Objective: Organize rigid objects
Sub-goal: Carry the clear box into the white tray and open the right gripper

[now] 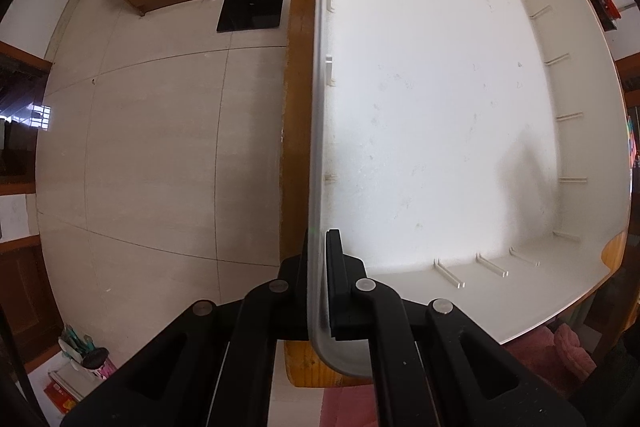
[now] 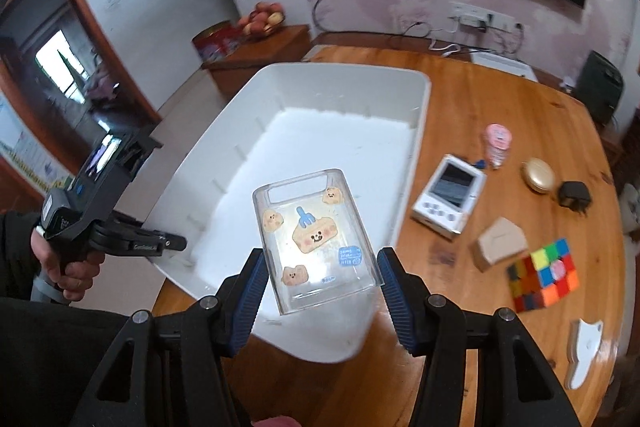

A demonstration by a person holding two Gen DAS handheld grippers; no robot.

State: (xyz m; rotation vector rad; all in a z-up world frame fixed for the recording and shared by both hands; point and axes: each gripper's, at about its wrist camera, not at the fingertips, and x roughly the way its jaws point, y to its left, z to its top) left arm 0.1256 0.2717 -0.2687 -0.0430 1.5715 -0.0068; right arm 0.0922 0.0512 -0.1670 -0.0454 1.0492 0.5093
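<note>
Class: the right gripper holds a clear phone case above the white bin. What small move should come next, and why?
Probably lower the right gripper a little and then open it. The clear phone case already hangs over the white bin, whose floor looks bare, and the left gripper is clamped on the bin's wall, steadying it.

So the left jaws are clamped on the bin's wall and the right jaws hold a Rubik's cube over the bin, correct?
Not quite. The right gripper holds a clear phone case with cartoon stickers, not the cube; the right wrist view shows the cube lying on the table. The rest stands: the left gripper is clamped on the wall of the bin.
</note>
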